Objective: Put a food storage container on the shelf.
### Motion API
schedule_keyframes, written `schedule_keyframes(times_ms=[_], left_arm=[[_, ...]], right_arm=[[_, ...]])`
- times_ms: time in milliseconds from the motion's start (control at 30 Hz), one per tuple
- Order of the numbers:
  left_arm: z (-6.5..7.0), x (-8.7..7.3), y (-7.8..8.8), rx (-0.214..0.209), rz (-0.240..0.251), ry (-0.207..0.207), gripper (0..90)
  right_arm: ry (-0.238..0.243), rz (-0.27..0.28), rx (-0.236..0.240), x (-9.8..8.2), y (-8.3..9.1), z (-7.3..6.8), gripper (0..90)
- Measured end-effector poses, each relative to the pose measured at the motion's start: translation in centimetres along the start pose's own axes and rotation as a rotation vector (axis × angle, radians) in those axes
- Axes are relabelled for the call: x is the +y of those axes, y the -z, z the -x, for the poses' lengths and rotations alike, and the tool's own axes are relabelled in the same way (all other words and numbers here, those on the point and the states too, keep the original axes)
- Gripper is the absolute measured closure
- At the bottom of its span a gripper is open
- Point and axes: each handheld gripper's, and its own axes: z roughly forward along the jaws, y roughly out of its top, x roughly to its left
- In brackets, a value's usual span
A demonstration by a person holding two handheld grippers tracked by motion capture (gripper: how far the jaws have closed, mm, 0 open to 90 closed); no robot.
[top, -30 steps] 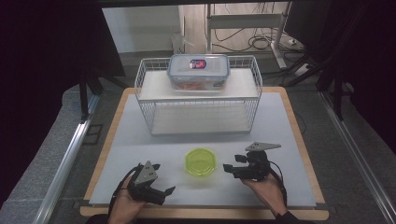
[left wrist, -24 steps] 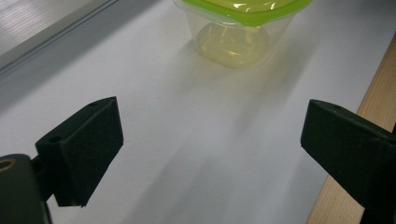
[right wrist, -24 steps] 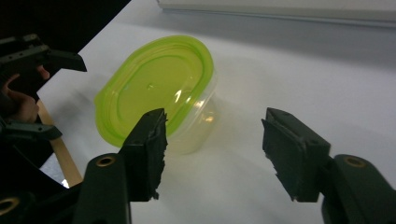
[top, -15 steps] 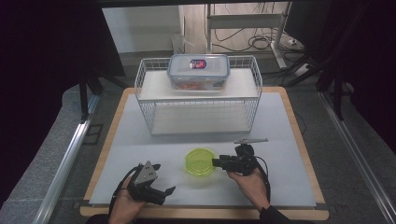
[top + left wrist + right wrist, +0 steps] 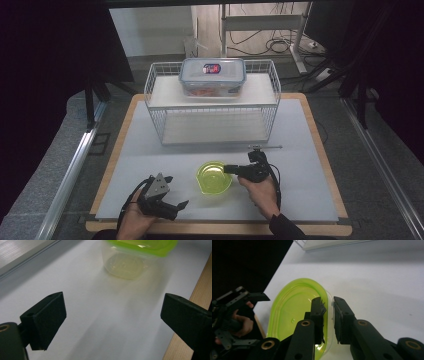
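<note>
Now the right gripper [image 5: 328,305] pinches the rim of the green tub [image 5: 214,177] at its 3 o'clock side; squeeze gently, lift straight. The left gripper [image 5: 112,315] rests wide open, empty, at 7 o'clock.

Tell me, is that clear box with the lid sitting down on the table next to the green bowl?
No: the lidded box sits on top of the white wire rack, farther back than the green bowl.

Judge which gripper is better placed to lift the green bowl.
Right. The right gripper already straddles the green bowl rim, jaws nearly closed on it; the left gripper rests open, apart from it.
</note>
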Motion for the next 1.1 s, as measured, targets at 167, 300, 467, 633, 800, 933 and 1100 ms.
schedule_keyframes(times_ms=[167, 300, 467, 633, 800, 933, 1100], left_arm=[[0.0, 0.0, 0.0, 0.001, 0.001, -0.001, 6.5], [0.0, 0.0, 0.0, 0.002, -0.004, -0.005, 6.5], [0.0, 0.0, -0.1, 0.004, -0.005, -0.006, 6.5], [0.1, 0.0, 0.0, 0.006, -0.004, -0.009, 6.6], [0.1, 0.0, 0.0, 0.007, -0.003, -0.010, 6.6], [0.1, 0.0, 0.0, 0.009, 0.001, -0.007, 6.6], [-0.1, 0.0, 0.1, 0.008, 0.007, 0.000, 6.3]], right_arm=[[-0.020, -0.028, 0.023, -0.2, -0.2, 0.1, 72.0], [-0.048, -0.039, 0.052, -0.2, -0.2, 0.5, 74.6], [-0.061, -0.047, 0.072, -0.2, -0.2, 0.5, 80.3], [-0.061, -0.054, 0.085, -0.1, -0.2, 0.3, 81.1], [-0.047, -0.057, 0.080, 0.0, -0.2, 0.0, 81.3], [-0.056, -0.052, 0.093, 0.2, 0.0, 0.0, 81.4], [-0.065, -0.031, 0.118, 0.8, 0.8, 0.1, 81.4]])
